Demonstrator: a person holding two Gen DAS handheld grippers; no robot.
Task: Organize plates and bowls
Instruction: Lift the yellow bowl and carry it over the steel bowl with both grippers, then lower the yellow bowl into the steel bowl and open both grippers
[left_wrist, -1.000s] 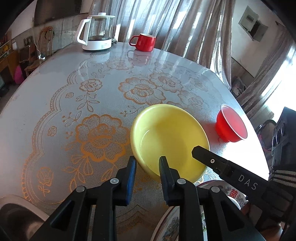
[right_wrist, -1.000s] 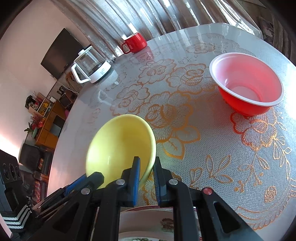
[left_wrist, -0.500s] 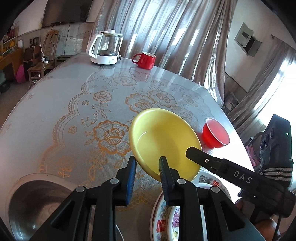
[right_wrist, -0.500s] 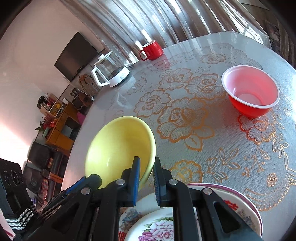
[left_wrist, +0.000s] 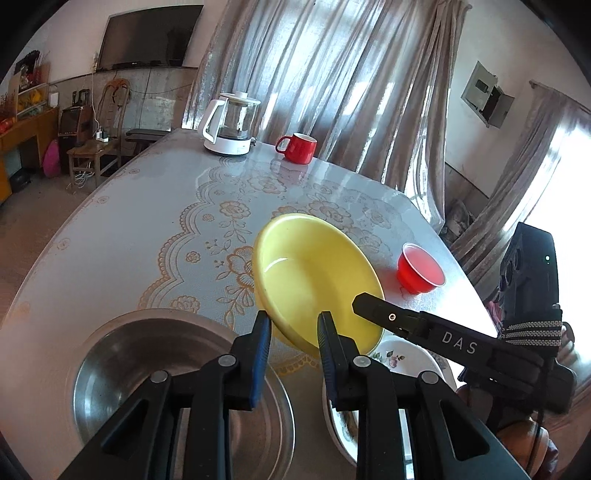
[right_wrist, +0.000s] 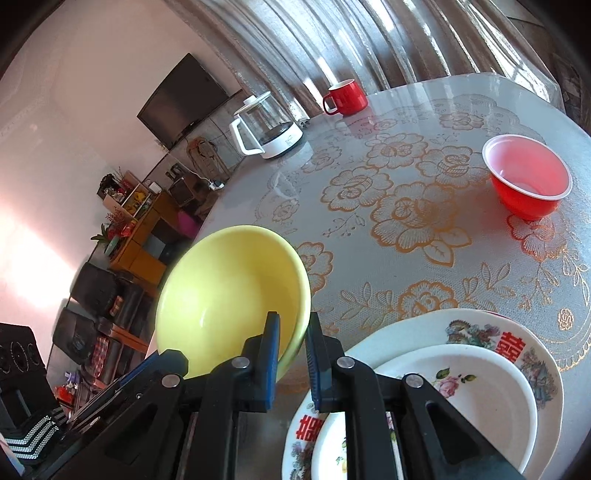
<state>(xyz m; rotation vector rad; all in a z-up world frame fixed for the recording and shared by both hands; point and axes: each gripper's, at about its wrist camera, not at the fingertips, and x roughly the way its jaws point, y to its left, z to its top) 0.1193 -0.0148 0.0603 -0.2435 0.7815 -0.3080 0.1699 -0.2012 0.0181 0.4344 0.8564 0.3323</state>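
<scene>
1. The yellow bowl (left_wrist: 314, 284) is up off the table, tilted, carried between both tools: the left gripper (left_wrist: 293, 332) is clamped on its near rim, and the right gripper (right_wrist: 291, 338) pinches the rim at another spot, blue pads (right_wrist: 271, 350) either side of the wall
2. Step in hand, as I judge it: carrying the bowl toward a stack. The steel bowl (left_wrist: 177, 384) lies just below left, the floral plates (right_wrist: 461, 376) below right; which one is the goal I cannot tell
3. The next move calls for levelling the bowl over its target, lowering it, then parting both jaws together
4. The bowl is smooth, glossy, shallow and round, likely slippery in a rim pinch; the steel bowl is brushed and wide; the plates are glazed, nested
5. The red plastic bowl (right_wrist: 528, 181) sits well apart on the lace-patterned tablecloth (right_wrist: 406, 206)
</scene>
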